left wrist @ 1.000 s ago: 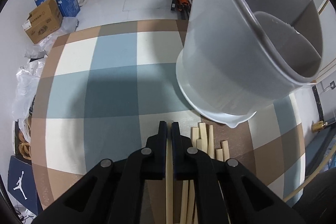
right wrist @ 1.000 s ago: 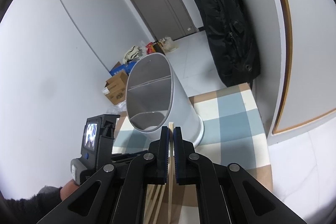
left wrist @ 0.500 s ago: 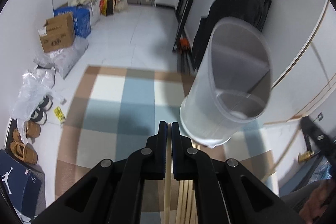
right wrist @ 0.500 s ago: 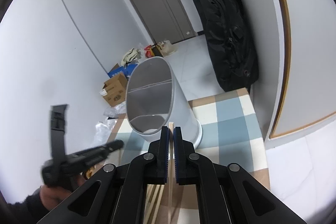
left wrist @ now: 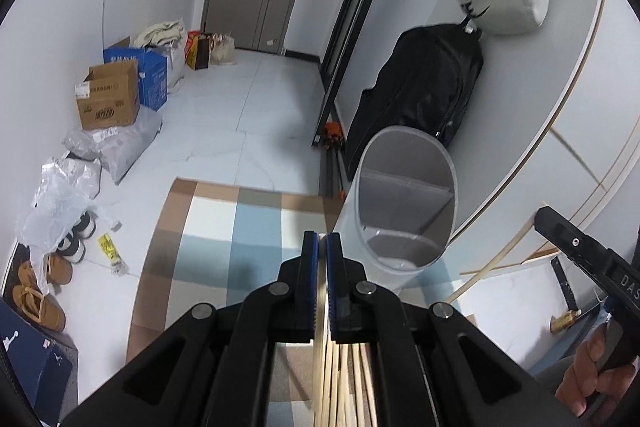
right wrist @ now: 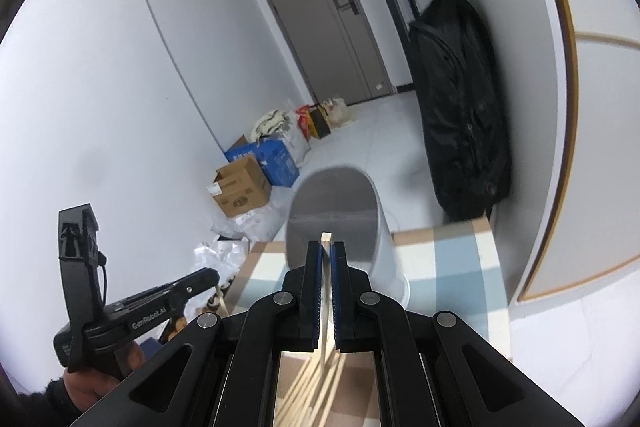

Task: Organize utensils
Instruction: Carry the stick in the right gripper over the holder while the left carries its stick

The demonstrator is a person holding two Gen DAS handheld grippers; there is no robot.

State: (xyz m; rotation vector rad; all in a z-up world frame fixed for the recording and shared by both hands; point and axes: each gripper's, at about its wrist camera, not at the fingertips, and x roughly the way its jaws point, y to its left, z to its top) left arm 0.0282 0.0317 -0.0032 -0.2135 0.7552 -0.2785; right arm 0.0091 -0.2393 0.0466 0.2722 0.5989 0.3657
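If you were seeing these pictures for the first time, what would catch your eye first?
The black right gripper, low in the middle, is shut on a chopstick whose pale tip pokes past its fingers. Just beyond stands a grey holder on a checked mat. A black bag hangs on the wall at right.

Left gripper (left wrist: 322, 247) now higher, grey divided holder (left wrist: 404, 211) smaller, farther; chopstick (left wrist: 320, 327) seemingly lifted too.
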